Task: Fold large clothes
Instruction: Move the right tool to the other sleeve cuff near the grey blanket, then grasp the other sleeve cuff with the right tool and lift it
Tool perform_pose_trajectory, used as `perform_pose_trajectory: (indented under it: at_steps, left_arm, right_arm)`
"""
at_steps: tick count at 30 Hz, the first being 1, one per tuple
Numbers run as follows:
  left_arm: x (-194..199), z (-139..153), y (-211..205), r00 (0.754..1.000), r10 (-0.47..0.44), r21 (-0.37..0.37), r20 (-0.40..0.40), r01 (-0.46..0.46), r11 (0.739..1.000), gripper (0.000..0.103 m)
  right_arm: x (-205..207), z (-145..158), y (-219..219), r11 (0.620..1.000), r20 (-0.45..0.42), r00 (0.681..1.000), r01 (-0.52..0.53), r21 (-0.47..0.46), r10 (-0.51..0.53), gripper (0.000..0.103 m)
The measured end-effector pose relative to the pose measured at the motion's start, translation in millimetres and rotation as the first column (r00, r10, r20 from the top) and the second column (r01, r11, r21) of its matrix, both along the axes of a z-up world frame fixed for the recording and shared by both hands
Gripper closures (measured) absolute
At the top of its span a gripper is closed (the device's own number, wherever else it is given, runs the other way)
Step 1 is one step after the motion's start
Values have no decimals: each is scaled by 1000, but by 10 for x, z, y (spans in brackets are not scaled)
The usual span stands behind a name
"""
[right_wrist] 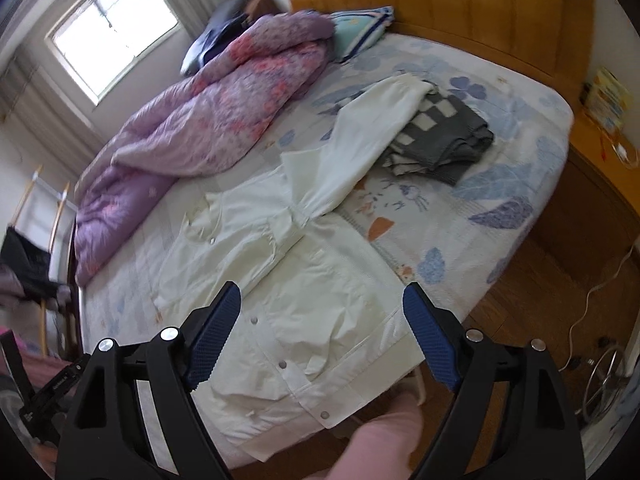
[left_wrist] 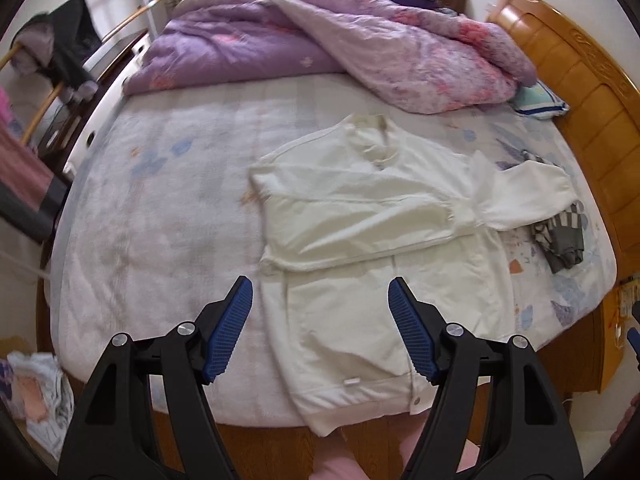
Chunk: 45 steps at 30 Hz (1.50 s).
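A large white snap-front jacket (left_wrist: 360,240) lies front up on the bed (left_wrist: 160,208), its hem at the near edge. One sleeve is folded across the chest; the other sleeve (left_wrist: 524,196) stretches right onto a grey checked garment (left_wrist: 560,236). My left gripper (left_wrist: 320,292) hangs open above the jacket's lower half, nothing between its blue pads. In the right wrist view the same jacket (right_wrist: 320,280) spreads below my right gripper (right_wrist: 322,300), which is open and empty above the hem. The outstretched sleeve (right_wrist: 372,128) rests on the grey checked garment (right_wrist: 444,136).
A purple floral quilt (left_wrist: 320,48) is bunched along the far side of the bed. A wooden headboard (left_wrist: 580,92) stands at the right with a pillow (left_wrist: 540,100) beside it. Pink trouser legs (right_wrist: 372,448) of the person show below. A clothes rack (left_wrist: 60,52) stands at left.
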<state>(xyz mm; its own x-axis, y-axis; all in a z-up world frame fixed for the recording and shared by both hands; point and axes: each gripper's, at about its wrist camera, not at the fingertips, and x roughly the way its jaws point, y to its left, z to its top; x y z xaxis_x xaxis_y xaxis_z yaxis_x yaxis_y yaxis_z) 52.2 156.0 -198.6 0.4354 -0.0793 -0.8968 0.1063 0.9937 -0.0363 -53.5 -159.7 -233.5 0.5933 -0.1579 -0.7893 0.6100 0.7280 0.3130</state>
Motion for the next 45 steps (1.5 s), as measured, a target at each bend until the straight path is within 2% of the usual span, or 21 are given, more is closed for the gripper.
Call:
perform_pose_trajectory:
  at_steps: [6,11,15,20,22,24,26,28,31,34,37,42,45]
  left_arm:
    - [235,77,-489,998,-49,-44,31,51,998,31]
    - [442,53,-978,997,-77,-32,17,78,996,31]
    - [704,-45,-1441,1000,-21,-54,-4,20,998,31]
    - [1108,-208,-2036,998,41,-7,-46,-41,999,31]
    - [1301,-291,-2201,990,99,-15,-97,-101,995,31]
    - [1515,-380,-2368,967,185,-44,-173,-195,980,31]
    - [1654,-385,-2508,955,225,-88,-192,-245,965,31]
    - [1788,-377,-2722,958,221,-75,-182,-237,969,31]
    - [1943,-443,-3004,967,197,-1,-165,-200,980,31]
    - [2069,-594,-3216,963,191,3,-189,-194,981,31]
    - [2152,-764,-3408,959,191,21,-209,-191,981,31]
    - [2222,-1038,-3540,952,184,6,-246,-188,982,31]
    - [2267,-1295,-3560,935,193,15,-298,-198,980,31]
  right_arm:
    - [-76,8,-425,996,21,996,88,25,-89,23]
    - [49,-54,-909,992,22,993,113,60,-114,23]
    - [225,-162,-1492,988,19,994,110,105,-112,23]
    - [517,-301,-2448,979,8,993,114,171,-117,23]
    - [682,-376,-2844,977,-5,994,107,186,-108,23]
    - [830,-461,-3187,973,-4,995,97,207,-98,23]
    - [976,-578,-3520,965,-3,994,104,241,-106,23]
    - [1137,-713,-3834,953,2,994,108,283,-113,23]
    - [1424,-927,-4257,940,11,993,112,323,-122,23]
    - [1694,-1154,-4624,912,42,988,118,392,-146,25]
    - [1970,-1428,-4915,868,72,982,121,481,-177,30]
    - [2278,-1881,-5201,783,77,966,153,603,-248,30]
    - [2397,-2141,-5298,744,38,962,184,643,-271,32]
